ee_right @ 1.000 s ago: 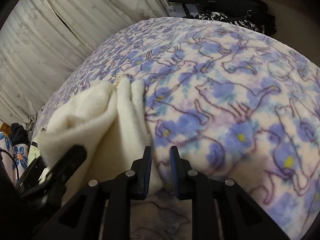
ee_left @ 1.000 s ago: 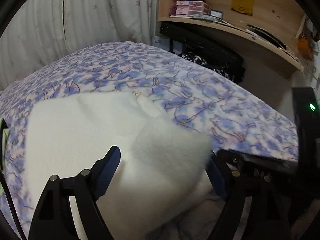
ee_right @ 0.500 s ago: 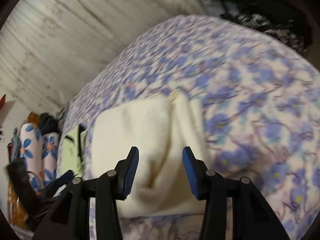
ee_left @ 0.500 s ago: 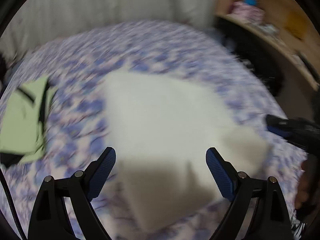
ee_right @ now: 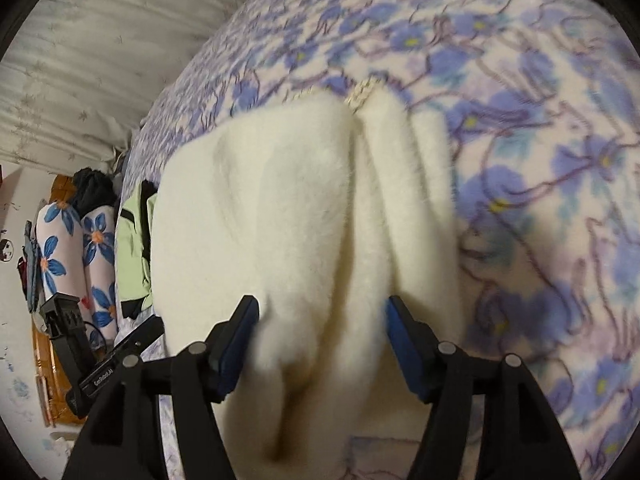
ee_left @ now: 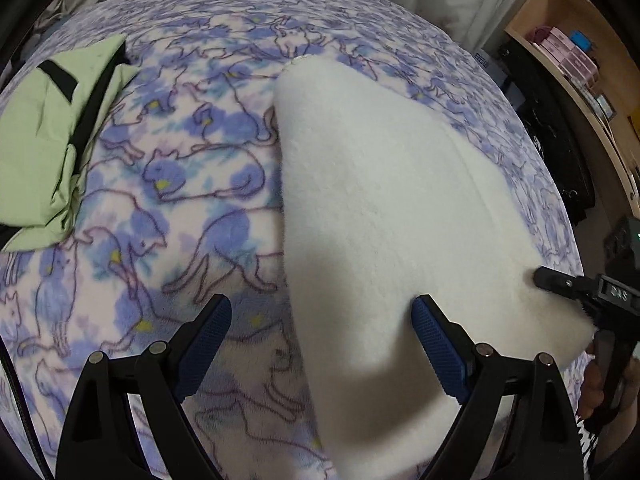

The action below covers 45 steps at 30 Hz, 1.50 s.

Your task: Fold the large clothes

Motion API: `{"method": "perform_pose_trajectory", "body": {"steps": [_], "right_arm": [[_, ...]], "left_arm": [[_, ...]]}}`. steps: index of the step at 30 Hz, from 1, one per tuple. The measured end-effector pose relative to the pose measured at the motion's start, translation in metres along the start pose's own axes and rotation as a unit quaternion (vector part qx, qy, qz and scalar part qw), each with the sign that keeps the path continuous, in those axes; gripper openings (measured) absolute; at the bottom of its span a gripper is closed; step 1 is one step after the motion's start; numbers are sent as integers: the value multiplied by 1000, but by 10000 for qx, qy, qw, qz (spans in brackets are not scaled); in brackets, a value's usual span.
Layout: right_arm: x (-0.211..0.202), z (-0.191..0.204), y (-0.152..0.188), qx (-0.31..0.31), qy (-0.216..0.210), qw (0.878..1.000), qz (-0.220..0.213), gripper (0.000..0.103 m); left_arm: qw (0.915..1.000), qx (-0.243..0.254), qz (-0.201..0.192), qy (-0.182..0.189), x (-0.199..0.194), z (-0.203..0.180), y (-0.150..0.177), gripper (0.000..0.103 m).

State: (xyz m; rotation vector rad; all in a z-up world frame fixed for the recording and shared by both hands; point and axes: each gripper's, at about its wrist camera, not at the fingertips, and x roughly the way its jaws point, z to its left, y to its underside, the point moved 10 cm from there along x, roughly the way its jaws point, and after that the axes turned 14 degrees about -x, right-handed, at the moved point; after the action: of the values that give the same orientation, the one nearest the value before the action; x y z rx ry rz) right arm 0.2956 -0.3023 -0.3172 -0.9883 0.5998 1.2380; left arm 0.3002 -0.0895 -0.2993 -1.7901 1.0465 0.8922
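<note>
Releasing is the step I judge to be in hand: my right gripper (ee_right: 320, 340) has its jaws opening, with a fold of the white fleece garment (ee_left: 392, 200) between them, pads apparently not pressing, though blur makes that uncertain. My left gripper (ee_left: 320, 344) stands wide apart, clamped on nothing, straddling the garment's near left edge. The garment lies folded near the middle of the bed (ee_left: 180, 168).

Risks:
- Thick fleece may spring open once released.
- A pad snagging the pile on withdrawal would drag the fold askew.

Count: one white garment, one green garment (ee_left: 48, 128) at the bed's far left edge, two grippers.
</note>
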Motion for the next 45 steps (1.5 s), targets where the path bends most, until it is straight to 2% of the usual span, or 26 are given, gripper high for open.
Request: {"method": "perform_pose_trajectory", "body": {"steps": [4, 6, 8, 11, 13, 16, 18, 20, 22, 24, 27, 29, 32, 35, 38, 40, 41, 42, 43, 45], "right_arm": [[20, 5, -12, -254, -83, 9995, 188, 65], [24, 12, -18, -499, -77, 9986, 172, 51], [17, 24, -23, -882, -17, 9961, 42, 29], [-17, 43, -31, -1166, -164, 9920, -447, 21], [-44, 51, -34, -1313, -210, 9874, -853, 20], [-59, 42, -28, -1215, -237, 9856, -1155, 20], [-42, 6, -14, -886, -51, 9901, -1088, 20], [-19, -30, -1, -562, 57, 9933, -1004, 20], [-9, -49, 9, -358, -132, 9922, -1185, 20], [-11, -50, 9, -240, -192, 9905, -1338, 21], [-13, -46, 8, -214, -121, 9911, -1306, 25], [-19, -44, 9, -74, -98, 9931, -1168, 33], [-47, -43, 15, -158, 291, 9924, -1182, 43], [-75, -31, 23, -484, 593, 9882, -1324, 44], [-85, -18, 43, -849, 902, 9856, -1147, 44], [-78, -10, 60, -1068, 960, 9854, -918, 44], [-75, -8, 64, -1132, 987, 9850, -854, 37], [-69, -8, 71, -1223, 1048, 9841, -746, 25], [-67, -11, 76, -1208, 1087, 9842, -701, 9], [-70, -14, 79, -1037, 977, 9860, -864, 9]], "left_arm": [[9998, 198, 13, 46, 5, -7, -5, 91], [9997, 258, 19, 42, 7, -8, -7, 92], [9995, 305, 34, 44, 8, -9, -9, 92], [9992, 395, -56, 25, 4, -16, -13, 91], [9985, 507, -189, 78, -2, -24, -16, 91], [9960, 797, -393, 96, -5, -45, -18, 90], [9951, 909, -355, 136, 4, -56, -12, 87], [9952, 959, -138, 168, 21, -68, 0, 85], [9910, 1280, -384, -64, 23, -80, 4, 85], [9855, 1535, -619, -361, 25, -88, 8, 88], [9889, 1340, -576, -289, 24, -83, 7, 90], [9906, 1259, -480, -239, 22, -80, 6, 90], [9945, 1023, -196, -141, 15, -71, 14, 90], [9960, 872, -148, -149, 4, -59, 26, 89], [9963, 806, -183, -212, -10, -45, 43, 89], [9974, 689, -136, -139, -17, -39, 51, 81], [9979, 640, -84, -73, -18, -39, 56, 77], [9981, 608, -26, 15, -20, -39, 60, 69], [9982, 595, 11, 90, -20, -39, 62, 60], [9978, 625, 29, 218, -21, -42, 67, 49]]}}
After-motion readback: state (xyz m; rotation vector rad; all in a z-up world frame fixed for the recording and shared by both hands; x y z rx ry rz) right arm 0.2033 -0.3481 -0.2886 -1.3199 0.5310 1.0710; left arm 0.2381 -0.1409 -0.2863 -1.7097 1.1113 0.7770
